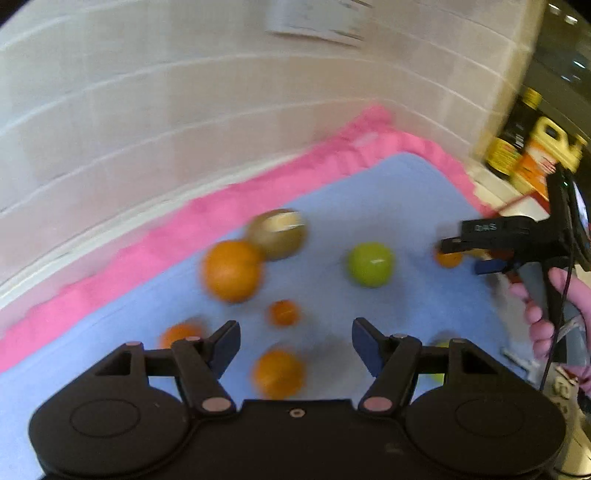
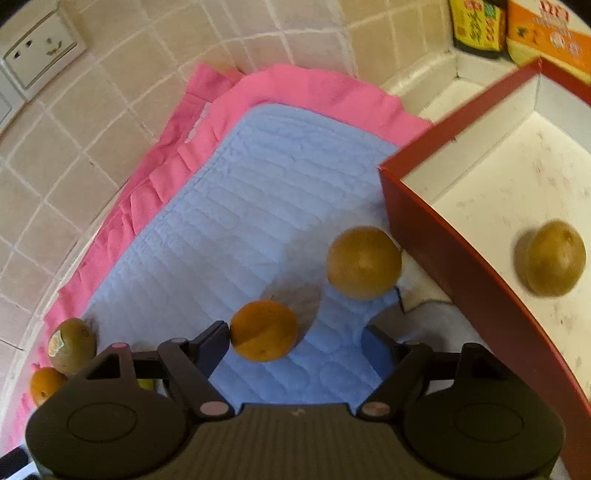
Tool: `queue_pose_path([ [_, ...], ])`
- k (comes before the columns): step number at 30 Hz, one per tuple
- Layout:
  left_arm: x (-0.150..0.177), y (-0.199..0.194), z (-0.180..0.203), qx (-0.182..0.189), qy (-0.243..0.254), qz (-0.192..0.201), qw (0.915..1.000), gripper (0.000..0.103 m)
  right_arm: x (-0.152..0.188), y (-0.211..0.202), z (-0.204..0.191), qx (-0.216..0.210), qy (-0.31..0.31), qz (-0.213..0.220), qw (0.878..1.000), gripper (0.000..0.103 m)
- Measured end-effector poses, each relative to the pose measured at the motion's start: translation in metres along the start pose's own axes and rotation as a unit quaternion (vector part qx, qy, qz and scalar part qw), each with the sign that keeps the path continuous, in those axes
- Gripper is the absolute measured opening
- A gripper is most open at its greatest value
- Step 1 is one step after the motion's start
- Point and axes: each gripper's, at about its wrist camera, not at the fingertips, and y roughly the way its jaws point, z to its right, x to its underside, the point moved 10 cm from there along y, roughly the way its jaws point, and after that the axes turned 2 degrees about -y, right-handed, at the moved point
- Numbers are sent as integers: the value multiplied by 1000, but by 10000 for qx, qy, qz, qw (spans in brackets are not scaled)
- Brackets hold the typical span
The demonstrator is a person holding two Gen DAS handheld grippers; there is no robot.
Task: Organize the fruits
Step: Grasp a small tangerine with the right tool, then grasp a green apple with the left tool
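Observation:
My left gripper hangs open over the blue mat, with nothing between its fingers. Below it, blurred, lie a large orange, a brown fruit with a sticker, a green apple and three smaller oranges. My right gripper is open around an orange that rests by its left finger; the right finger stands clear of it. A yellow-brown fruit sits against the red box. Another brown fruit lies inside the box.
A pink cloth lies under the mat, against a tiled wall with a socket. Yellow and orange packages stand behind the box. A hand holds the right gripper at the mat's right side.

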Motion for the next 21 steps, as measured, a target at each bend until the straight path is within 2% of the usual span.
queue_pose_path([
  [3,7,-12,-21,-209,-251,73,9994,79,-2,3,-11,23,-231,125,9997,65],
  [6,7,-5,-26,-195,-446,62,9988,79,-3,5,-23,-21,-495,147,9987,42],
  [9,2,12,-13,9,-394,39,9992,79,-4,5,-24,-10,-563,151,9983,42],
  [15,-13,51,21,305,-198,-1,9993,79,-9,7,-16,-289,-346,55,9990,42],
  [19,-26,73,51,746,-117,-58,9971,79,-10,8,-15,-371,-315,40,9988,42],
  [21,-32,87,68,769,54,-80,9970,79,-10,7,-14,-421,-271,23,9987,42],
])
